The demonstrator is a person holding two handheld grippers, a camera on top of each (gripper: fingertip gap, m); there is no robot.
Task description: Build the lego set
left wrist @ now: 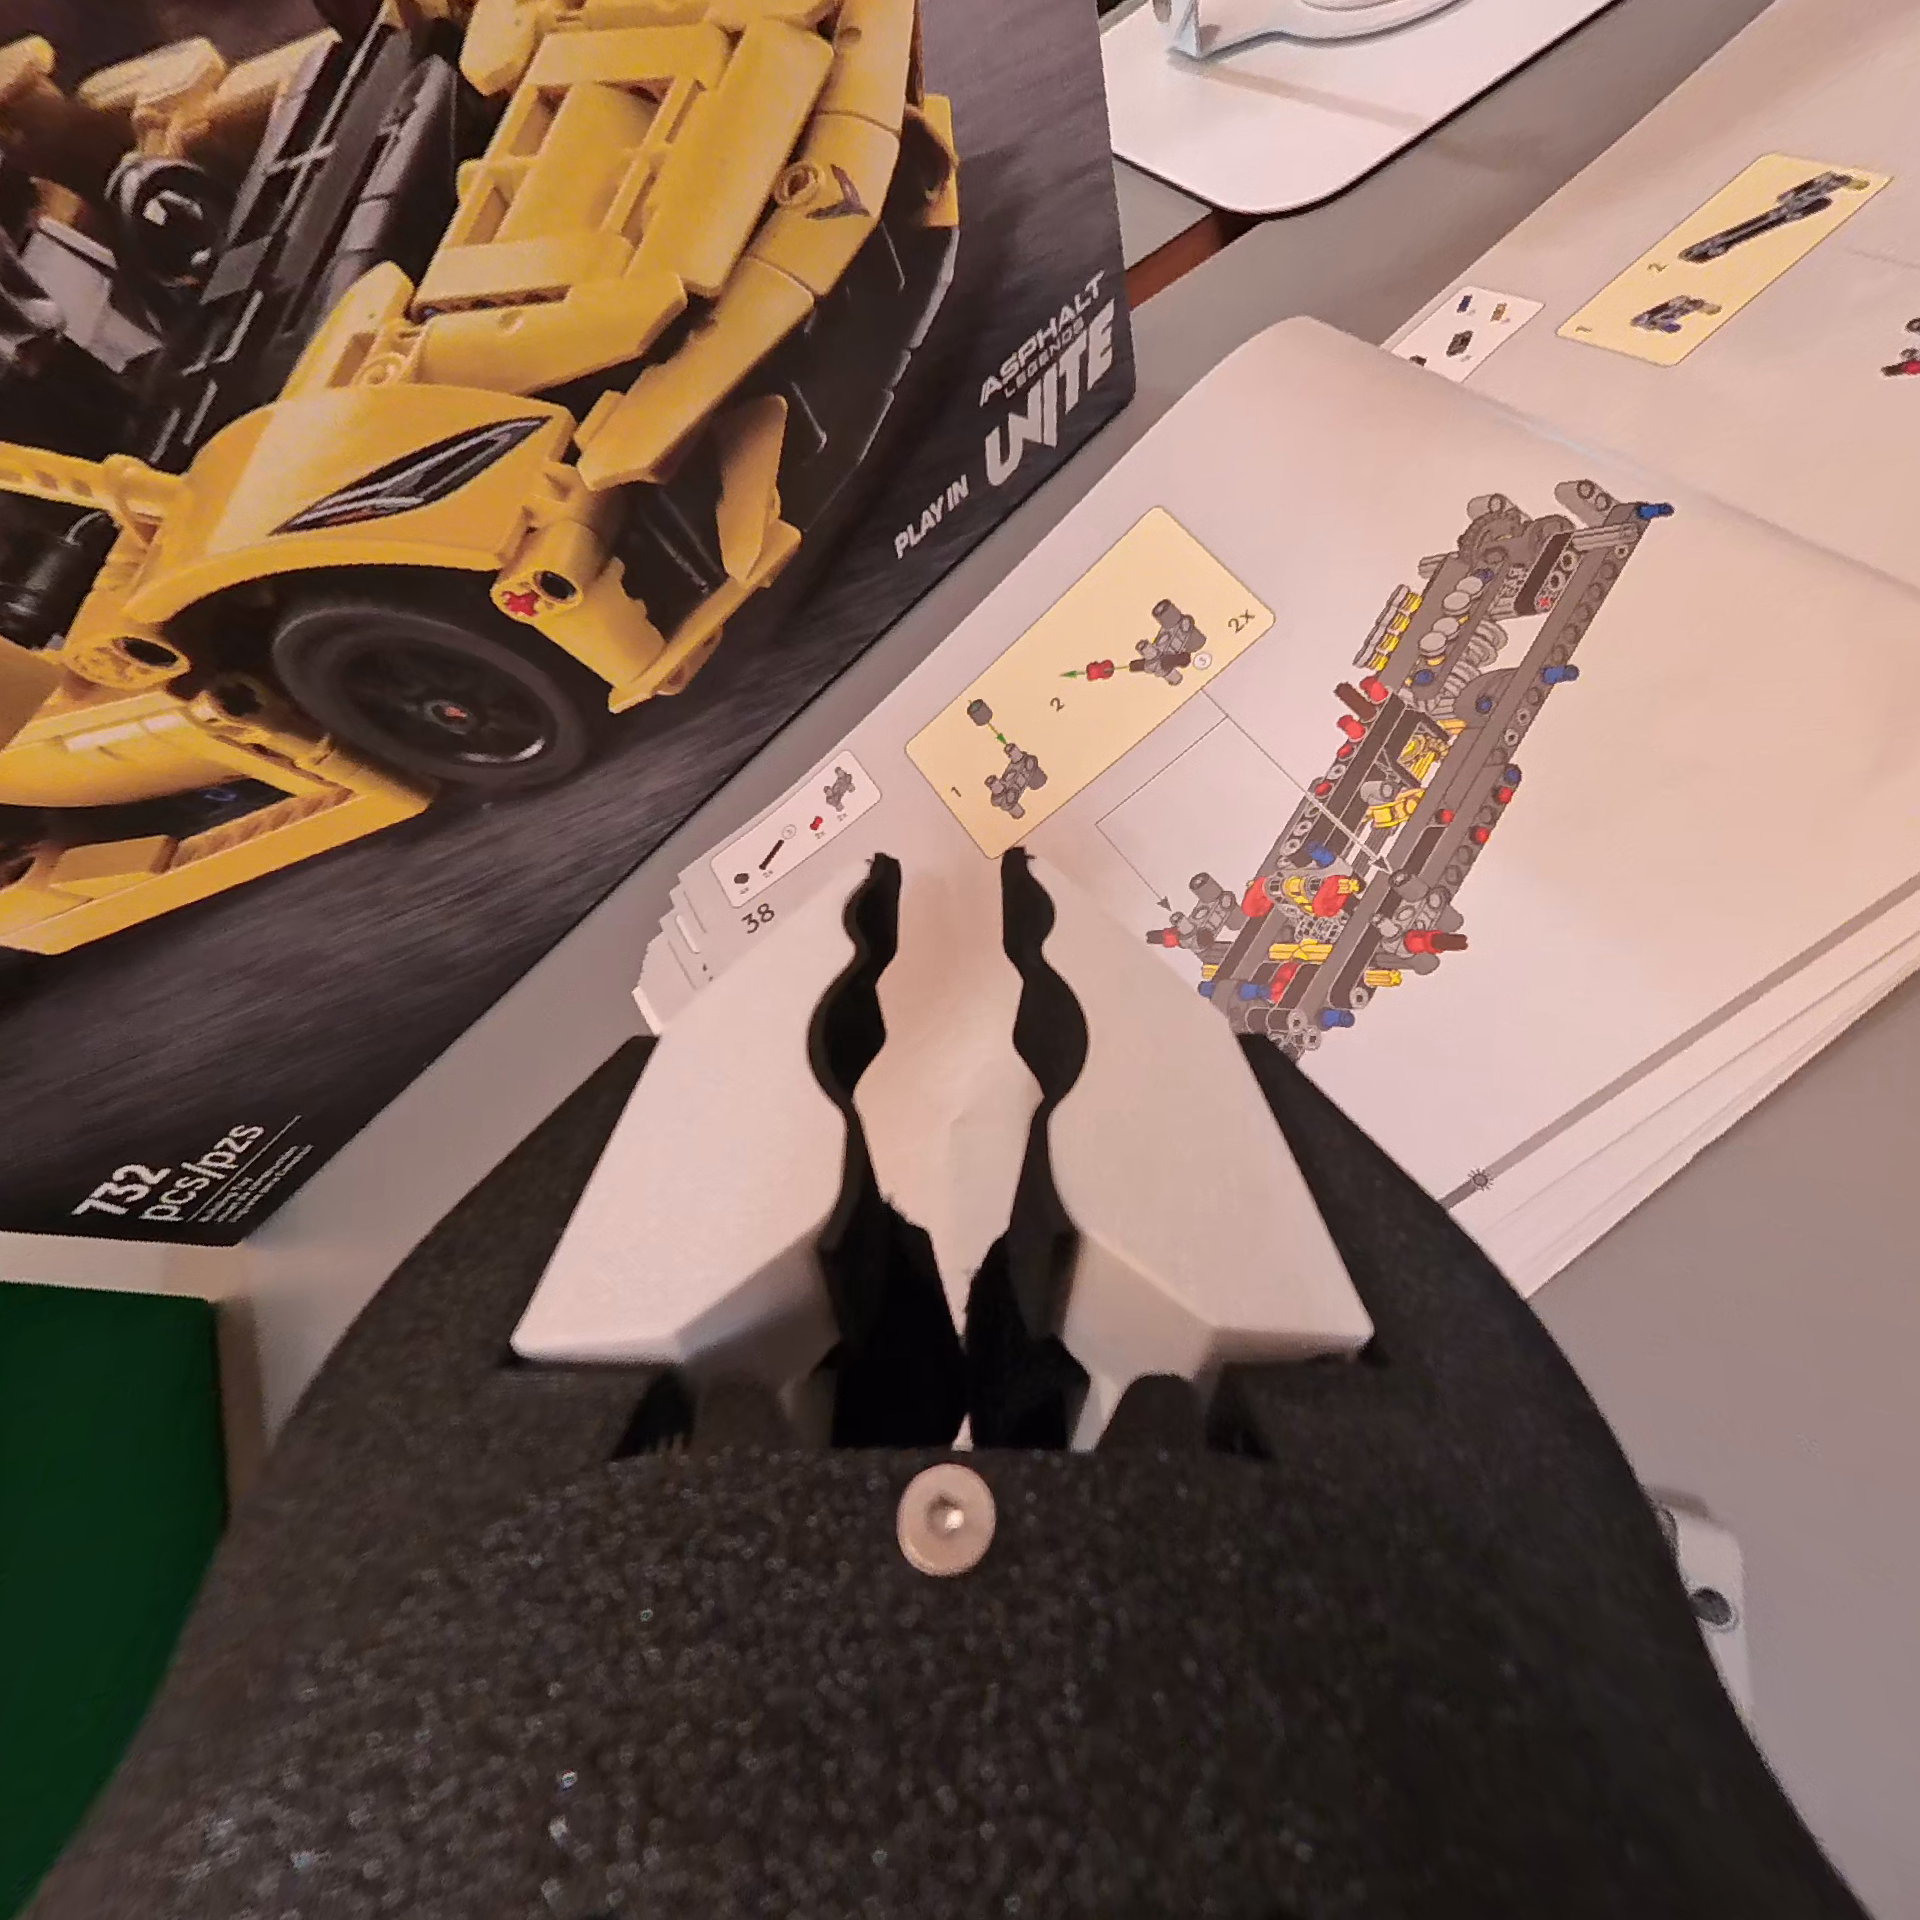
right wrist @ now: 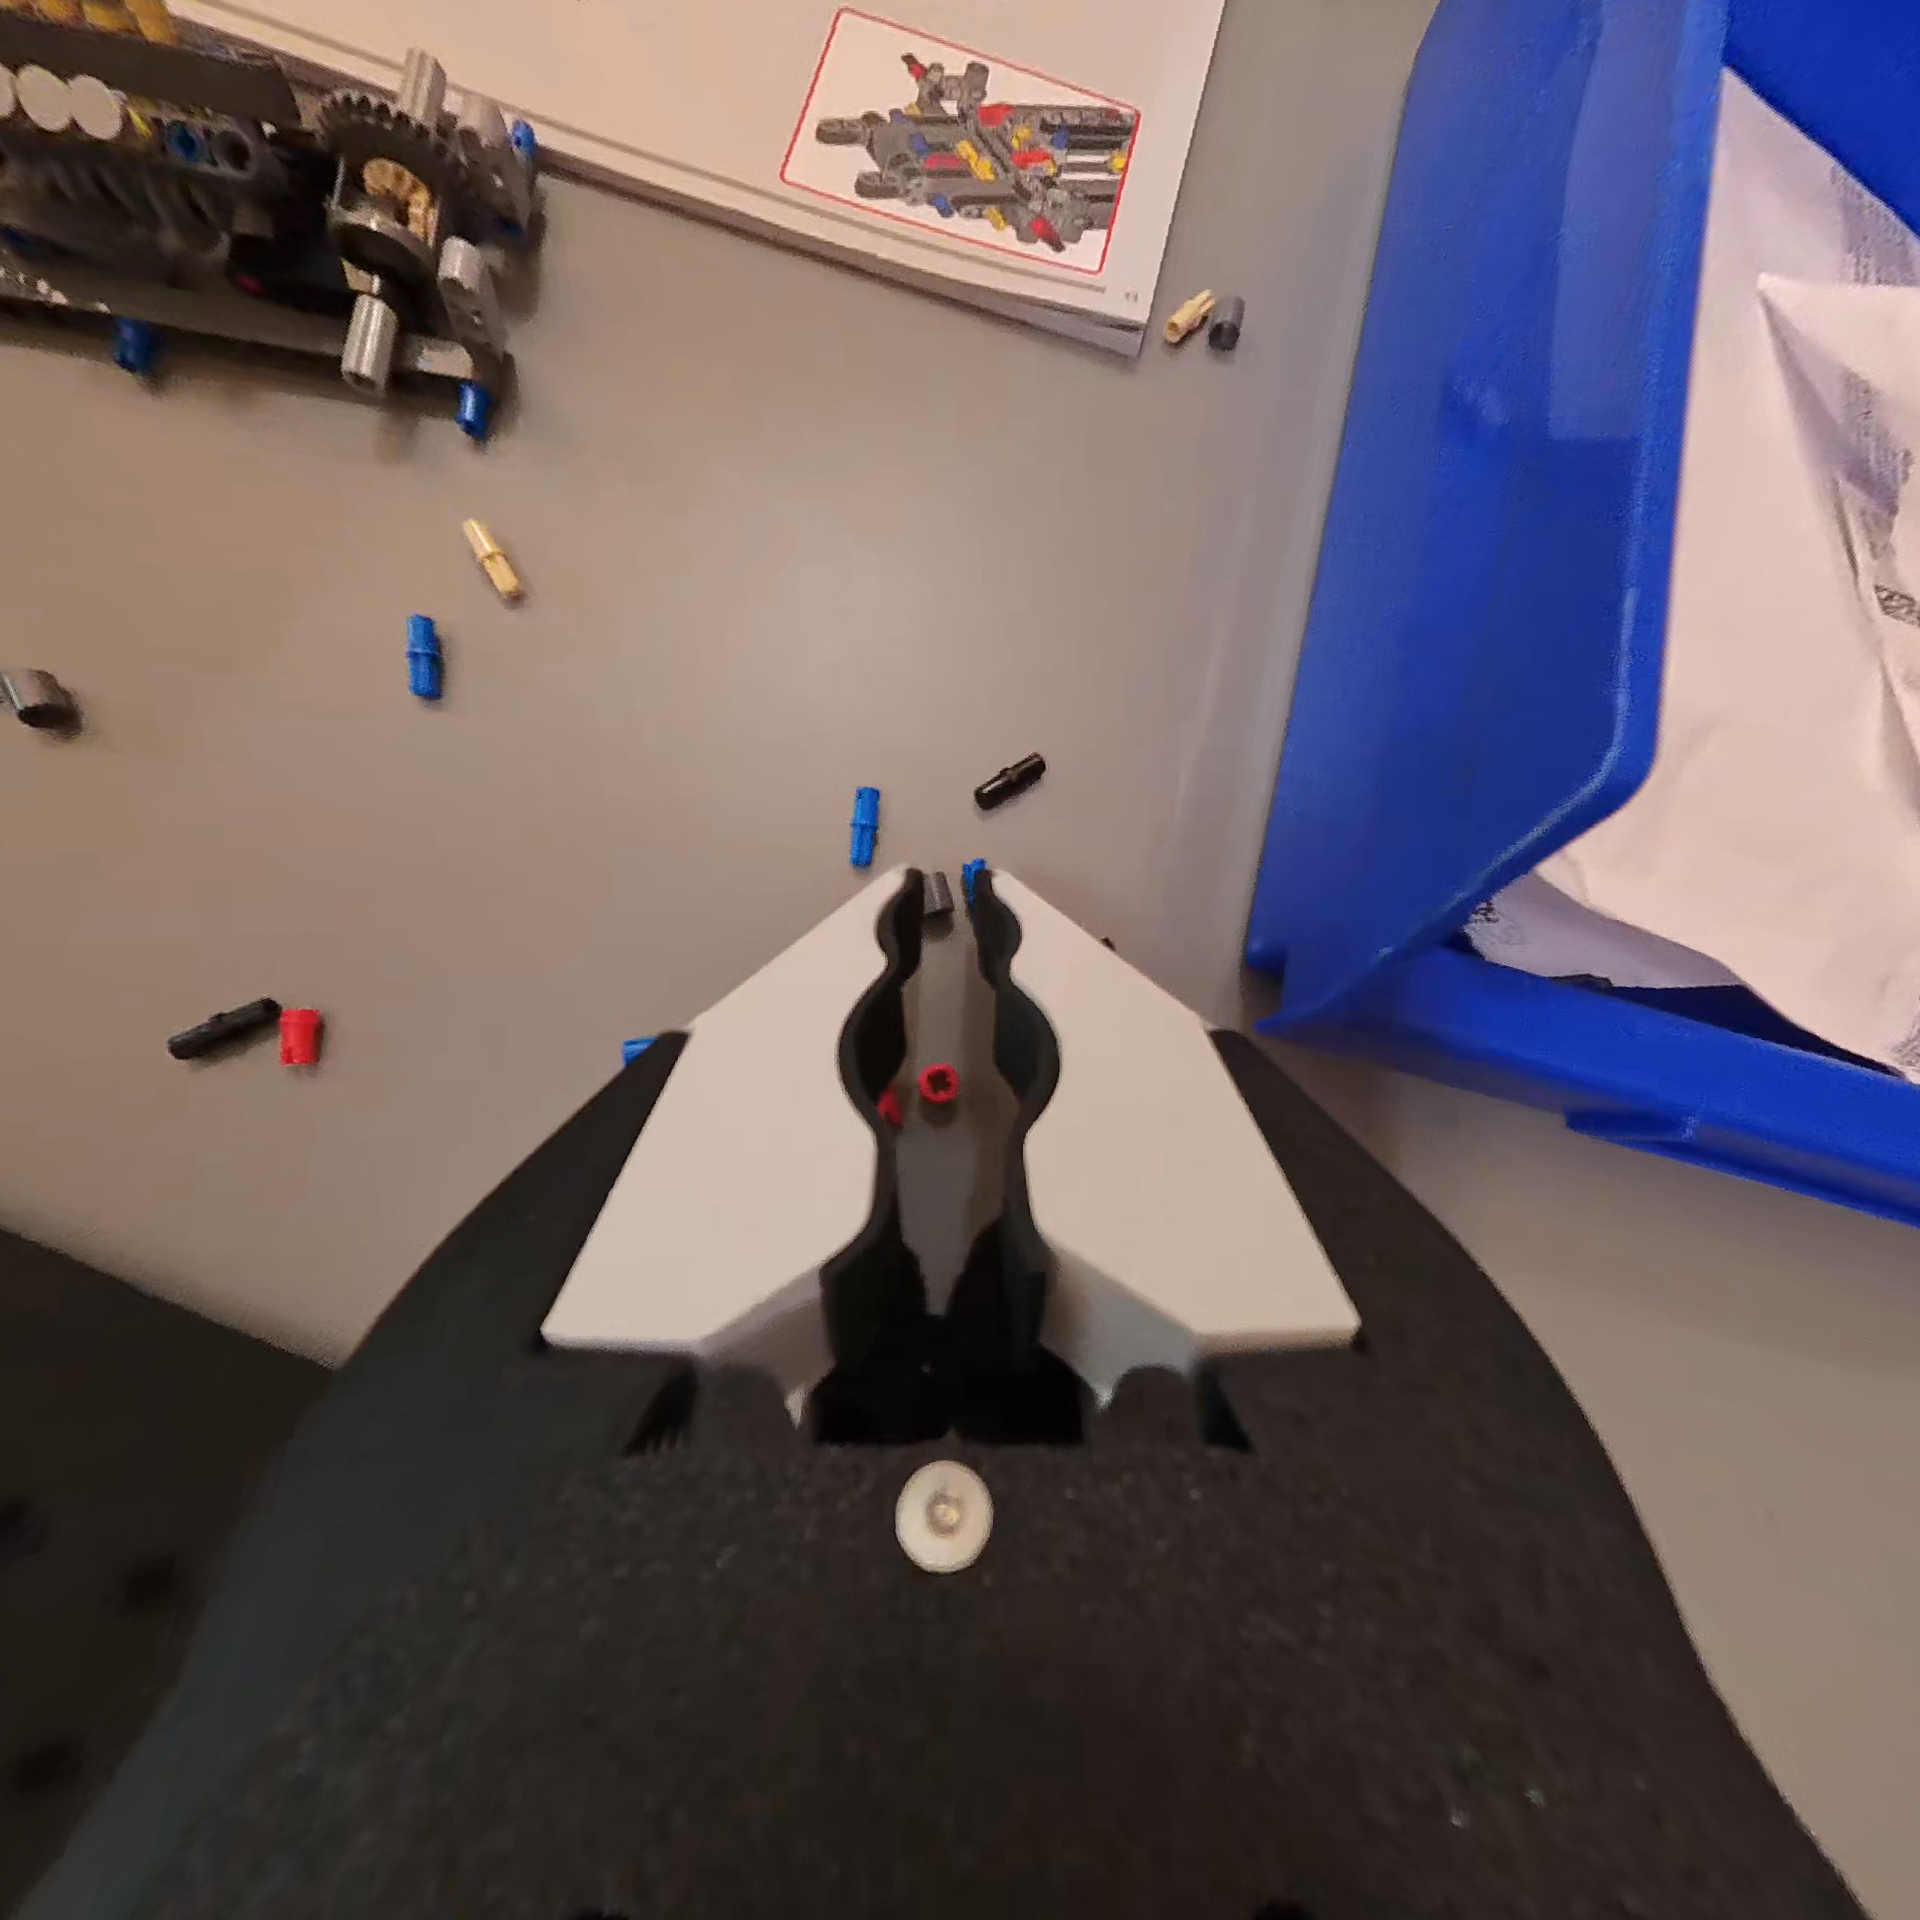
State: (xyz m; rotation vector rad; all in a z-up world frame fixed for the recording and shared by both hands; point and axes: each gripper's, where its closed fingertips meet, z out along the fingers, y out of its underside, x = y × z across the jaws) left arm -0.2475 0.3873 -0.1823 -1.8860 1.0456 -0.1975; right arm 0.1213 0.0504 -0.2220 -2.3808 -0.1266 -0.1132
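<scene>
Chassis (right wrist: 260, 208) cut off by frame; blue pin (right wrist: 974, 878) half-hidden behind right fingers (right wrist: 1091, 1091).

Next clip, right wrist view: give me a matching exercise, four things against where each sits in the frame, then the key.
Things:
1. blue bin
2. partly built model
3. instruction booklet
4. red bush beside a black pin

Places:
A. top left
B. right side
C. lower left on the table
D. top centre

Pairs: 1-B, 2-A, 3-D, 4-C
</scene>
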